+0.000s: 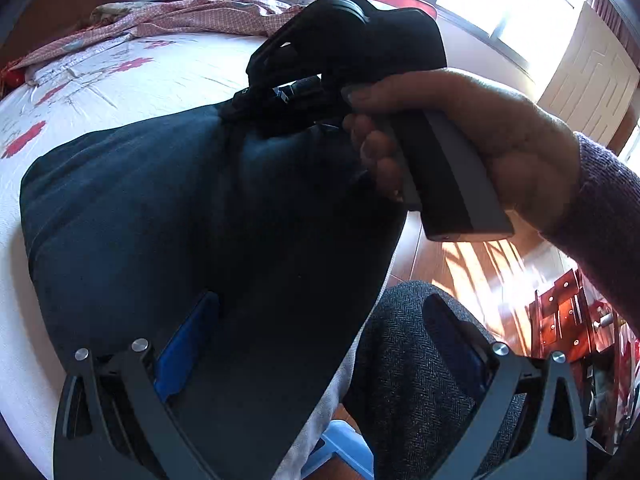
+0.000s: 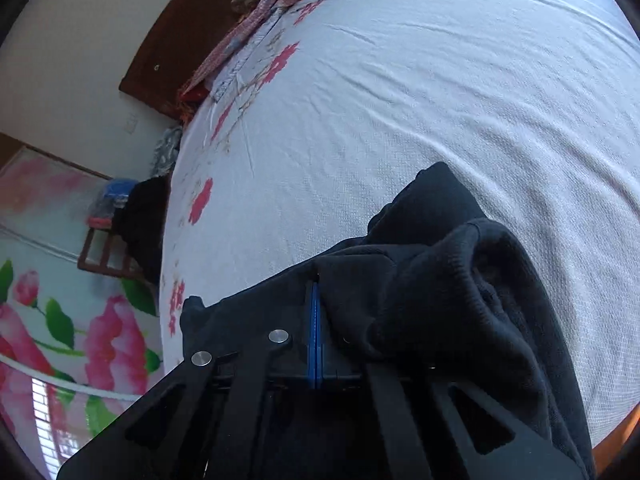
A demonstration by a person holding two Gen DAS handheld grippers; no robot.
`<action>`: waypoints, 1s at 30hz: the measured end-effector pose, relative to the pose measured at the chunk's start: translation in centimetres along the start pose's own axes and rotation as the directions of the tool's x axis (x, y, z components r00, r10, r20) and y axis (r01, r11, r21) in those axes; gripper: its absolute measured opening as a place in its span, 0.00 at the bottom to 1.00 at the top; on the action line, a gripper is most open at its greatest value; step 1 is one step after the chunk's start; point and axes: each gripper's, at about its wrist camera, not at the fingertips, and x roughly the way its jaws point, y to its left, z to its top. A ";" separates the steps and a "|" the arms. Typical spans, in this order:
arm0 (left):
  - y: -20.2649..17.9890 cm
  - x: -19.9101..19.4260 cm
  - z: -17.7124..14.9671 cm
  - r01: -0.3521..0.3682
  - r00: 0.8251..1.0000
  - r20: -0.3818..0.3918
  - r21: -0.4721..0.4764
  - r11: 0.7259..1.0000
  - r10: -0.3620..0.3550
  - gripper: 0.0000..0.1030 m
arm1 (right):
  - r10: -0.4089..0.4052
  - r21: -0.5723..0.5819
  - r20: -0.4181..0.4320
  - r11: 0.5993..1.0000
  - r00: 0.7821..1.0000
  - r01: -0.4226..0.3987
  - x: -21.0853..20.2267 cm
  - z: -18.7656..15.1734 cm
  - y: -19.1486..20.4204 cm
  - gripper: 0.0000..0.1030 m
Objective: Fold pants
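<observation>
Dark navy pants [image 1: 168,216] lie on the white flowered bed sheet [image 1: 120,80], with one end hanging over the bed's near edge. My left gripper [image 1: 320,300] is open wide, its blue pads [image 1: 188,344] on either side of the hanging edge, gripping nothing. A hand [image 1: 480,136] holds my right gripper [image 1: 250,108], which pinches the pants' far end. In the right wrist view my right gripper [image 2: 316,300] has its blue pads pressed together, and bunched dark pants cloth [image 2: 440,292] is caught between them and draped over the right finger.
A pink checked cloth [image 1: 180,16] lies by the wooden headboard [image 2: 168,40]. The person's knee in grey tweed [image 1: 416,360] is beside the bed edge, above a blue stool [image 1: 340,448]. Red furniture [image 1: 568,320] stands on the wooden floor. A floral wardrobe [image 2: 60,300] is at the left.
</observation>
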 end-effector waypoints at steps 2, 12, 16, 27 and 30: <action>0.8 -0.6 0.7 0.035 0.999 0.002 -0.059 0.998 -0.035 0.98 | 0.007 -0.054 0.031 0.999 0.999 -0.005 -2.0 -0.5 1.7 0.08; 4.0 -2.2 1.2 0.026 0.998 0.053 -0.156 0.987 -0.018 0.98 | 0.160 0.196 0.105 0.964 0.982 -0.178 -7.9 -6.9 -8.7 0.00; 4.3 -3.5 1.3 0.020 0.999 0.046 -0.186 0.982 -0.011 0.98 | 0.112 0.091 0.155 0.988 0.982 -0.127 -11.6 -6.4 -6.5 0.33; 16.9 -7.4 -4.0 0.271 0.958 0.268 -0.729 0.629 -0.102 0.98 | 0.246 0.151 0.155 0.951 0.957 -0.269 -10.4 -6.9 -13.9 0.71; 17.8 -6.5 -5.6 0.348 0.936 0.321 -0.774 0.529 -0.146 0.98 | 0.330 0.150 0.117 0.926 0.937 -0.346 -8.8 -7.5 -14.1 0.72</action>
